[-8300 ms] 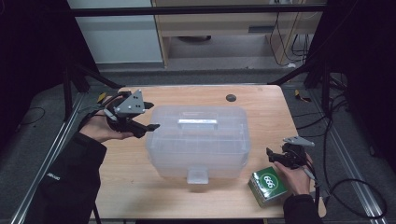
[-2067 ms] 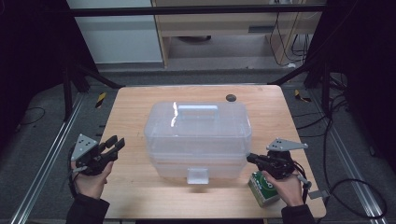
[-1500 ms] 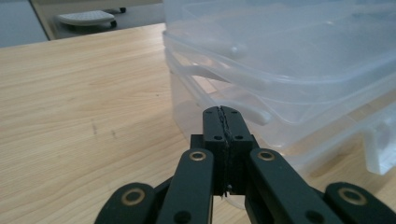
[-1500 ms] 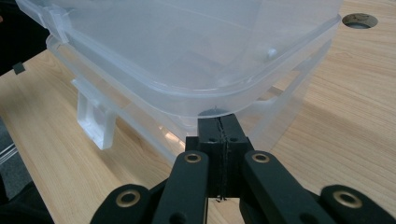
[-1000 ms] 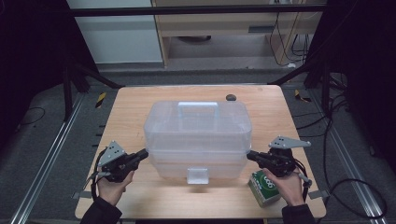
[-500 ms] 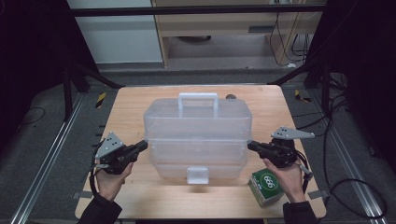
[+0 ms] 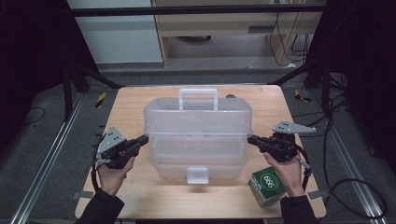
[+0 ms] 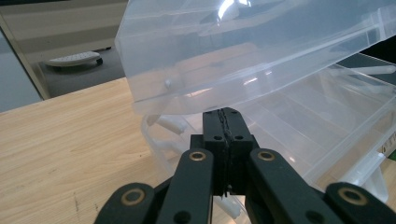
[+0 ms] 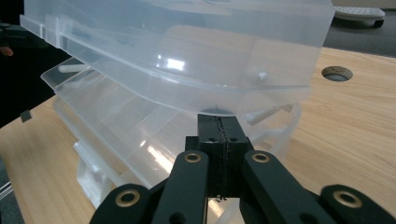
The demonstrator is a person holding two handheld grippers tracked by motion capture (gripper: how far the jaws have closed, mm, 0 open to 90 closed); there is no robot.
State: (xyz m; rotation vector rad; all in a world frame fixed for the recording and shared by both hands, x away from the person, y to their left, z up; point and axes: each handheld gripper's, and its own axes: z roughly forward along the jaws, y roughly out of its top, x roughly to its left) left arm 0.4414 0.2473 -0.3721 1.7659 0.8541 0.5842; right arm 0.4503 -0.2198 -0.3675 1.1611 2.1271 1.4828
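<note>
I'm working in a lab or test room: a wooden bench (image 7: 140, 105) stands inside a black metal frame (image 7: 196, 9), cables (image 7: 289, 28) hang at one o'clock, grey carpet (image 7: 37, 140) lies around, plain cabinets (image 7: 116, 32) at twelve.

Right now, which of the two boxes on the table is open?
The clear plastic toolbox, its lid raised off the base; the small green box near the right gripper stays closed.

- The green box (image 7: 267, 185) near the table's (image 7: 130, 107) front right corner bears "666" in white on its top face, seen in the high view.
- No other text is legible; a label edge in the left gripper view is too cut off to read.
</note>
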